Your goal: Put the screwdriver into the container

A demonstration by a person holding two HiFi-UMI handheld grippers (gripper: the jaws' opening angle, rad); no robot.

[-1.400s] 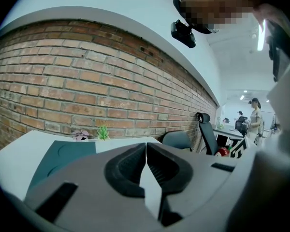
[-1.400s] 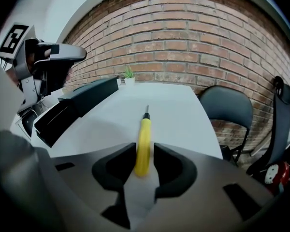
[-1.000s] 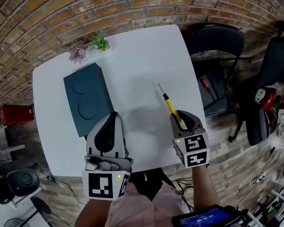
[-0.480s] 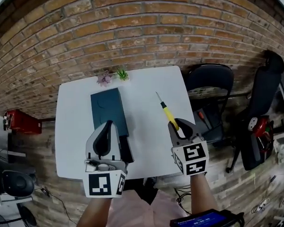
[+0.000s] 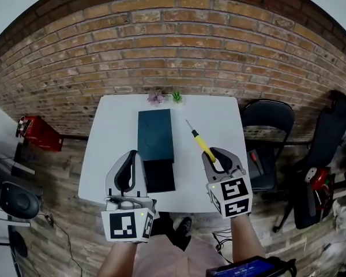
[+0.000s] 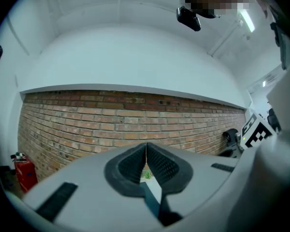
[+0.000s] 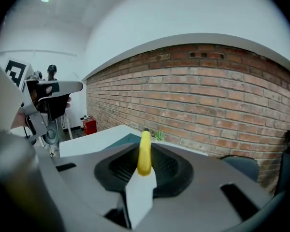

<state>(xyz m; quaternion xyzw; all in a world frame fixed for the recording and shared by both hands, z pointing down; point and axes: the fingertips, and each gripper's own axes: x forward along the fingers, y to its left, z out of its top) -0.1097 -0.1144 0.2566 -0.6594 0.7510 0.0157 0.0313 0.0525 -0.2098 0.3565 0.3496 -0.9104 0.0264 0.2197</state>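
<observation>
The screwdriver (image 5: 200, 141) has a yellow handle and a thin metal shaft that points up and to the left over the white table (image 5: 112, 137). My right gripper (image 5: 215, 156) is shut on the handle; in the right gripper view the yellow handle (image 7: 144, 151) stands up between the pads. The container (image 5: 155, 133) is a dark teal box lying lengthwise in the middle of the table, with a darker section (image 5: 160, 176) at its near end. My left gripper (image 5: 131, 157) hovers at the container's near left and is shut on nothing; its pads (image 6: 135, 164) meet at the tips.
Two small potted plants (image 5: 157, 97) (image 5: 177, 96) stand at the table's far edge by the brick wall. A black chair (image 5: 267, 120) stands to the table's right, another seat (image 5: 328, 137) is farther right, and a red object (image 5: 37, 133) lies on the floor at left.
The head view has pulled back and up, so the table looks smaller and lower. Both grippers keep their places in the view; the right one still holds the screwdriver.
</observation>
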